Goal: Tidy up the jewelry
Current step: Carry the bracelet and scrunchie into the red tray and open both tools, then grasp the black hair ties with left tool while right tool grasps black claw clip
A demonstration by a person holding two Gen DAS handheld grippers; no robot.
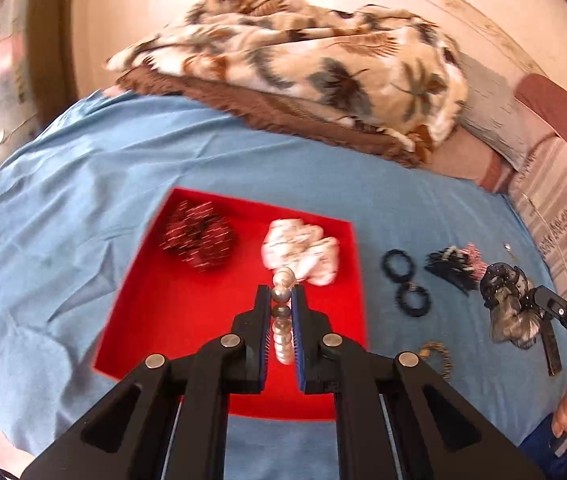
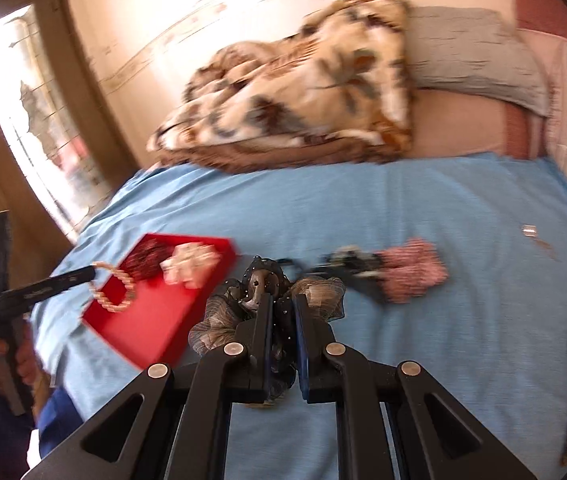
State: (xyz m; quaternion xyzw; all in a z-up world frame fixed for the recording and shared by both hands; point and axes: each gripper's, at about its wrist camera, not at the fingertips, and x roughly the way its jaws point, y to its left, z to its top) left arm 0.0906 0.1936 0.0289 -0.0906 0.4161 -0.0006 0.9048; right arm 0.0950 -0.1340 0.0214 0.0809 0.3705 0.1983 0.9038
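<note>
Much bare blue sheet (image 2: 423, 360) right of red tray (image 2: 143, 320).

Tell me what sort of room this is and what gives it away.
Most likely a bedroom: the work surface looks like a bed under a blue sheet, with a folded leaf-print blanket and a grey pillow against the wall. A window stands on one side.

Left tool (image 1: 281, 294) clamps pearl bracelet (image 1: 282, 320) — over red tray (image 1: 155, 320)
</note>
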